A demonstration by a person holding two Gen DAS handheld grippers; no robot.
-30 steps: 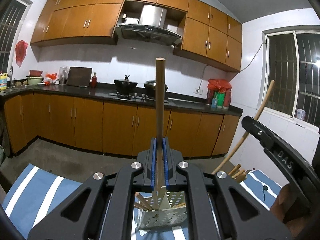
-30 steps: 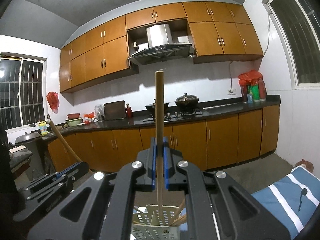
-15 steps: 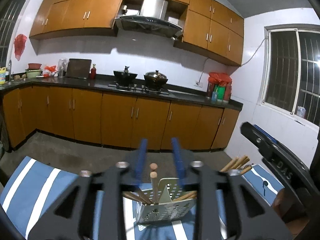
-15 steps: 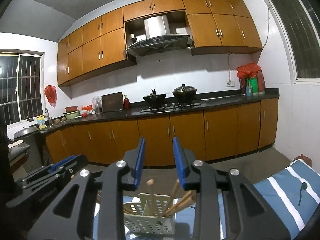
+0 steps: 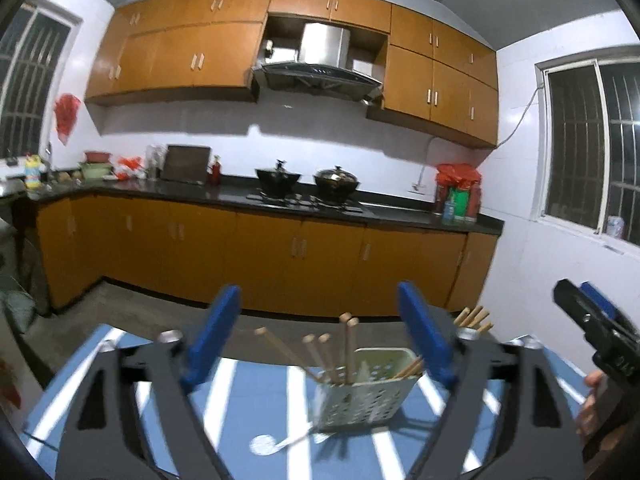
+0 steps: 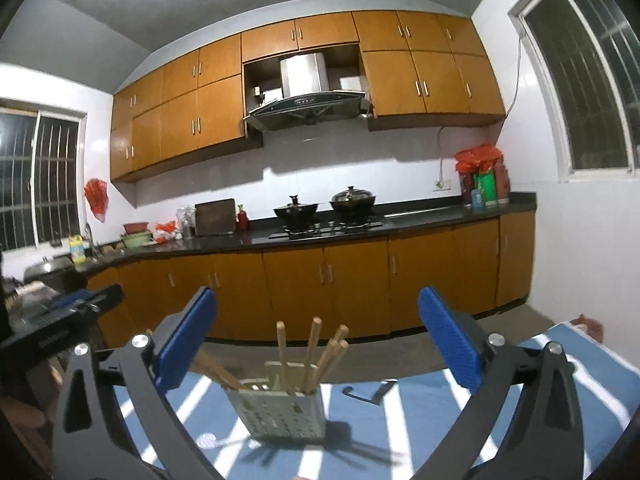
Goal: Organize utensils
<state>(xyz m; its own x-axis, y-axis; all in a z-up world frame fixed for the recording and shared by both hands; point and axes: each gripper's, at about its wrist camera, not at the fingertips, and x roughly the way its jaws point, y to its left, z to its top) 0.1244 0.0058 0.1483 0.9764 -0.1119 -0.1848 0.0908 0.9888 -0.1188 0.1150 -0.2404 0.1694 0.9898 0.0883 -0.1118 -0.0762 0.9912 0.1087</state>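
holder (image 6: 280, 412) lower centre: 1 | chopsticks (image 6: 310, 354): about 6 | left gripper (image 5: 320, 336), right gripper (image 6: 316, 338): jaws opening, nothing between

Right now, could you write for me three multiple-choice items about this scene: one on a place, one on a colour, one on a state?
1. Where do the wooden chopsticks stand?
A. in the perforated holder
B. on the stove
C. in the sink

2. What colour are the pads of the right tongs?
A. red
B. blue
C. green

3. What do the left tongs hold?
A. one chopstick
B. a spoon
C. nothing

Key: 1 A, the sticks rise from the holder on the striped cloth. 2 B, both pads are blue. 3 C, the jaws are opening, with nothing pressed between them.
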